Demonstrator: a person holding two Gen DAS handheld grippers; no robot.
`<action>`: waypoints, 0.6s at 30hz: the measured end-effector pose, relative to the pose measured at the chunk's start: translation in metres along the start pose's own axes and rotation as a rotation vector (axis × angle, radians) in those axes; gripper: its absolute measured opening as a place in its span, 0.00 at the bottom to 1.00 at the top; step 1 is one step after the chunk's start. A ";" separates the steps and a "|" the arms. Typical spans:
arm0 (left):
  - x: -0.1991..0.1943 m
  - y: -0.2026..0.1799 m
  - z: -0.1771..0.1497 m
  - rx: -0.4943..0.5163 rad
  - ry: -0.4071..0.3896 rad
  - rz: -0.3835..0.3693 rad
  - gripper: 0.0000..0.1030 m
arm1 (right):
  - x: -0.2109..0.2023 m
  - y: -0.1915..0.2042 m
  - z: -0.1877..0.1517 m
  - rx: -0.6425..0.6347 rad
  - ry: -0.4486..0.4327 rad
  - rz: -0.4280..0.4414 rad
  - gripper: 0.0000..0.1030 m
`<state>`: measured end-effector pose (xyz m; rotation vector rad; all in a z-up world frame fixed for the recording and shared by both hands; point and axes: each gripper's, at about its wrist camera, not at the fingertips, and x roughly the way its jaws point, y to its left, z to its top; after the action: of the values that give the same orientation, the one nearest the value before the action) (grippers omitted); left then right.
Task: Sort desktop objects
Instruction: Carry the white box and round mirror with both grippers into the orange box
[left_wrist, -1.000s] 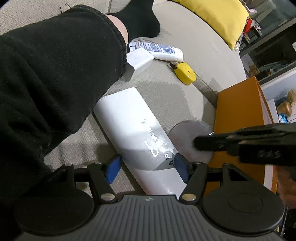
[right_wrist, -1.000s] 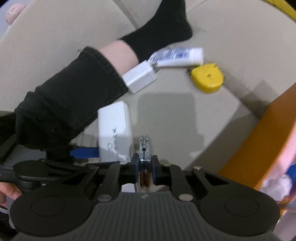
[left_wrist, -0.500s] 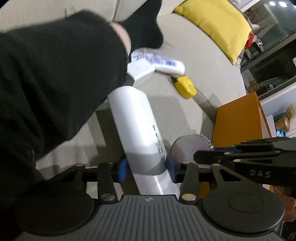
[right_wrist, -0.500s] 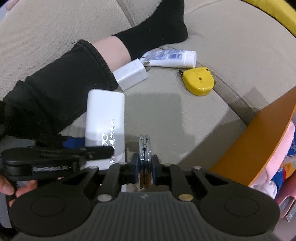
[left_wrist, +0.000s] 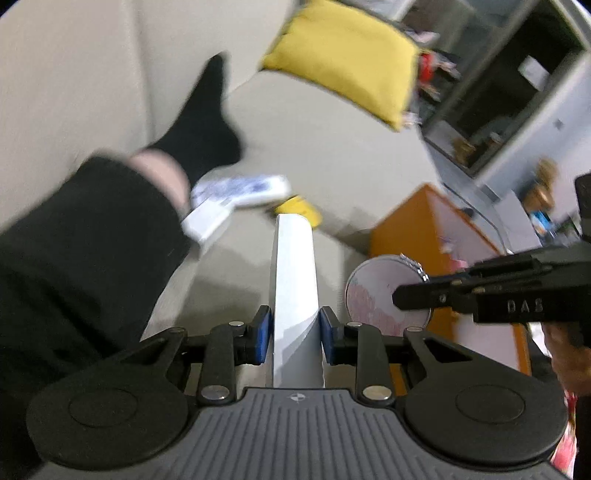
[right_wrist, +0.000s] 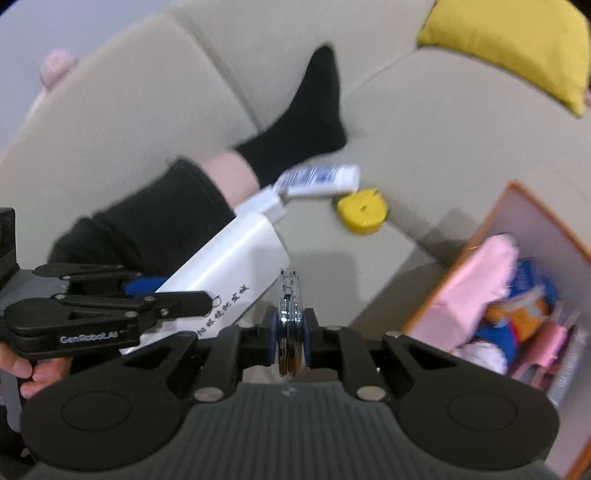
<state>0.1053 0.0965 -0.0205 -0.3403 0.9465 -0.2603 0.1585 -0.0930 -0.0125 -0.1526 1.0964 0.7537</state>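
Note:
My left gripper (left_wrist: 294, 332) is shut on a white power bank (left_wrist: 294, 273), held edge-on above the beige sofa; it also shows in the right wrist view (right_wrist: 229, 266). My right gripper (right_wrist: 290, 336) is shut on a round compact mirror (right_wrist: 288, 295), seen as a disc in the left wrist view (left_wrist: 380, 291). On the sofa lie a white charger (right_wrist: 264, 203), a white-and-blue tube (right_wrist: 321, 179) and a yellow tape measure (right_wrist: 364, 214).
An orange box (right_wrist: 491, 236) at the right holds pink cloth, books and other items. A person's leg in black trousers and sock (right_wrist: 295, 122) lies across the sofa at the left. A yellow cushion (left_wrist: 343, 59) sits at the back.
My left gripper has closed on the power bank, lifted it off the sofa and turned it on edge. My right gripper has risen with the mirror; the box's inside now shows.

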 end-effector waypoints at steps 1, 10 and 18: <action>-0.005 -0.007 0.004 0.031 -0.003 -0.012 0.31 | -0.011 -0.002 -0.002 0.004 -0.023 -0.005 0.14; -0.030 -0.106 0.031 0.385 0.002 -0.117 0.31 | -0.110 -0.032 -0.028 0.052 -0.183 -0.169 0.14; 0.009 -0.200 0.025 0.710 0.139 -0.246 0.31 | -0.139 -0.078 -0.072 0.172 -0.143 -0.324 0.14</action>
<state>0.1175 -0.0855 0.0649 0.2216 0.8863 -0.8261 0.1195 -0.2512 0.0516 -0.1242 0.9658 0.3720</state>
